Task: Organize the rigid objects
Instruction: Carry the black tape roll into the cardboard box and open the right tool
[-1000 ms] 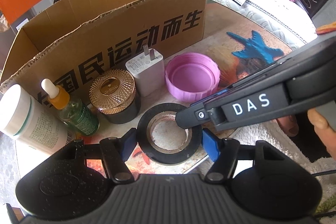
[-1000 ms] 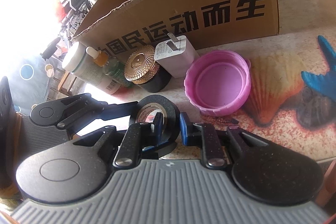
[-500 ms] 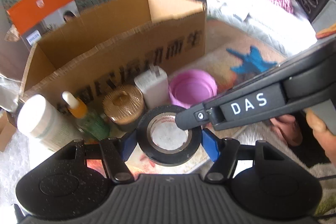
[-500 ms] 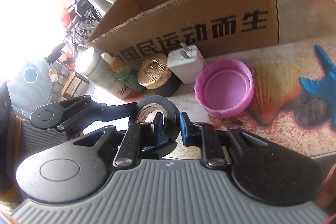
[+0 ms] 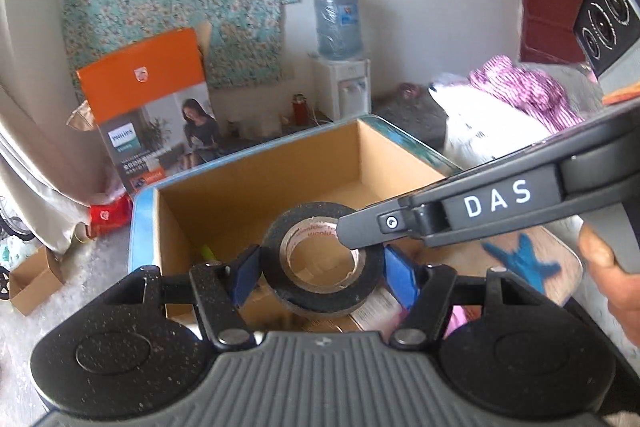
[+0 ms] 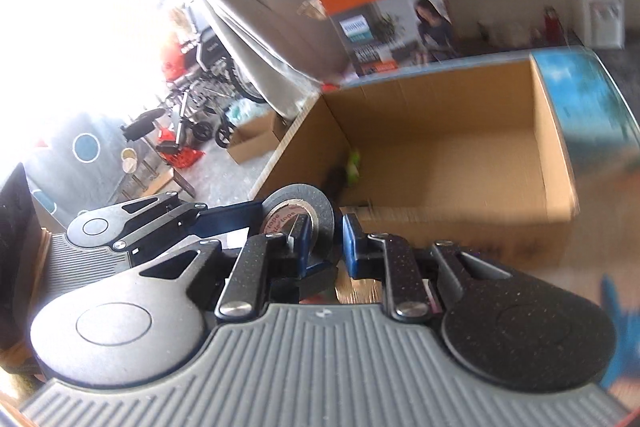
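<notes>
A black tape roll hangs in the air at the near edge of an open cardboard box, held by both grippers. My left gripper has its blue pads pressed on the roll's outer sides. My right gripper comes in from the right and pinches the ring's wall. In the right wrist view the right gripper is shut on the tape roll, with the box beyond. A small green thing lies inside the box by its left wall.
An orange and grey product box stands behind the carton. A water dispenser is by the far wall, a speaker and a heap of cloth at right. A person's hand holds the right gripper.
Both grippers have risen with the tape roll off the table to box-rim height. The bottles, gold-lidded jar, charger and pink lid have dropped out of view; the box interior now shows.
</notes>
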The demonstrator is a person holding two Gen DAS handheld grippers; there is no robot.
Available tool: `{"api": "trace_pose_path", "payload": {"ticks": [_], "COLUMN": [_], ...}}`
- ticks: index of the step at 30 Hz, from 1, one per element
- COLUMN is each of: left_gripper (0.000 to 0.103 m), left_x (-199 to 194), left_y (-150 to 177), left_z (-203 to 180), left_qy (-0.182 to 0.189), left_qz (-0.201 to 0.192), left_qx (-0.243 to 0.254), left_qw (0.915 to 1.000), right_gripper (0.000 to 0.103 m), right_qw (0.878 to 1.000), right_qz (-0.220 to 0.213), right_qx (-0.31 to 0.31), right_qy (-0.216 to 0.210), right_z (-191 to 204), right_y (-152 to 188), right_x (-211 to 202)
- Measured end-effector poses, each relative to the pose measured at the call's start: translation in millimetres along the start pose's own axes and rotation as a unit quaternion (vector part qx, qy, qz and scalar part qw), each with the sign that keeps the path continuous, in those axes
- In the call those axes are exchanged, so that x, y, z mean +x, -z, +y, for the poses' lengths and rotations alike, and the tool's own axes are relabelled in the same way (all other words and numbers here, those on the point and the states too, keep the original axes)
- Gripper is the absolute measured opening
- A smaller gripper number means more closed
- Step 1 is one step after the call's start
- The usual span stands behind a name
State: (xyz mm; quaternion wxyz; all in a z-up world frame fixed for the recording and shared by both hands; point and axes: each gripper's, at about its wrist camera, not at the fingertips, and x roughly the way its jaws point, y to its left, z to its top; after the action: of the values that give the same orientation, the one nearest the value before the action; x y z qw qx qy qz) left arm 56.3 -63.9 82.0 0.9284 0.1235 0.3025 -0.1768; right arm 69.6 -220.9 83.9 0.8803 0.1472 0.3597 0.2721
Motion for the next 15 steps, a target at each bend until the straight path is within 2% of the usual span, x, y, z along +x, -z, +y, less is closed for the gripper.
{"api": "trace_pose_path", "payload": {"ticks": [3, 7, 10, 15], "left_gripper": [0.068, 0.068, 0.068, 0.068], "left_x": [18.0, 57.6, 93.7, 146.4], "left_y": [-20.3, -42.4, -52.1, -50.6], "left_z": [19.9, 47.9, 64.6, 79.4], "left_qy": [-0.002, 0.016, 0.026, 0.031], "left_qz": [0.015, 0.071, 0.12, 0.186], "left_qx": [-0.008, -0.021, -0.028, -0.029], "left_qw": [0.9998, 0.9971, 0.992, 0.9817], "right_gripper": [0.016, 0.017, 0.017, 0.017], "right_qw": [1.0, 0.998, 0.995, 0.984], "right_qz": [0.018, 0.058, 0.096, 0.162], "right_qx": [-0.003, 0.01, 0.033, 0.076], "right_qy": [-0.011, -0.014, -0.015, -0.016], "right_z": [-2.2, -15.4, -32.9, -65.1], "right_y": [-33.1, -68.9, -86.3, -100.9], "right_x": [18.5, 58.5, 93.4, 154.5]}}
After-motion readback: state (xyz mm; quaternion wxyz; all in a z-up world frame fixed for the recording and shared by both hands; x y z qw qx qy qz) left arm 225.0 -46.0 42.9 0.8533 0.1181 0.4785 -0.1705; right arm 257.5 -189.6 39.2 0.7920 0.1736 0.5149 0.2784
